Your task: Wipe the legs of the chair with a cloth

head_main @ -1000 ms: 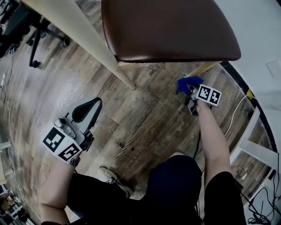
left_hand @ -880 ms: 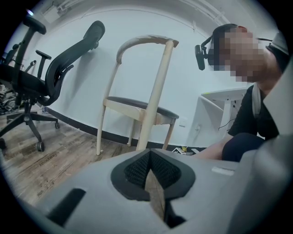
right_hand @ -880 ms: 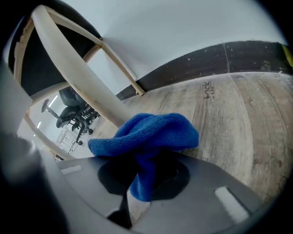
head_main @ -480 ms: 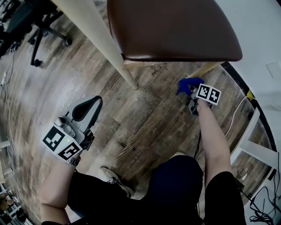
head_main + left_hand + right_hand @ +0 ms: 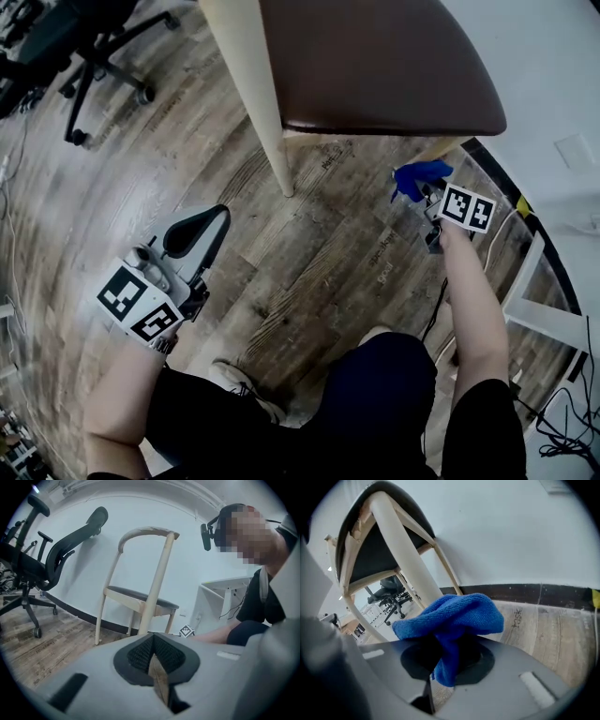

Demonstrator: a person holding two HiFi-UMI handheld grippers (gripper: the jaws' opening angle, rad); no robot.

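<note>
One wooden chair (image 5: 375,56) stands far in the scene; the left gripper view shows four legs (image 5: 99,620) under it; one blue cloth (image 5: 419,176) at the far right; two grippers, one left gripper (image 5: 195,232) and one right gripper (image 5: 429,199), each carrying one marker cube (image 5: 141,305); one black office chair (image 5: 103,47) far left; one white frame (image 5: 534,314) near right; two forearms (image 5: 469,291) and one shoe (image 5: 246,382) near.

I am standing on a weathered wood-plank floor (image 5: 309,253); a pale-legged, brown-seated wooden chair (image 5: 375,56) is standing there, with a black wheeled office chair (image 5: 98,52) resting to its left.
</note>
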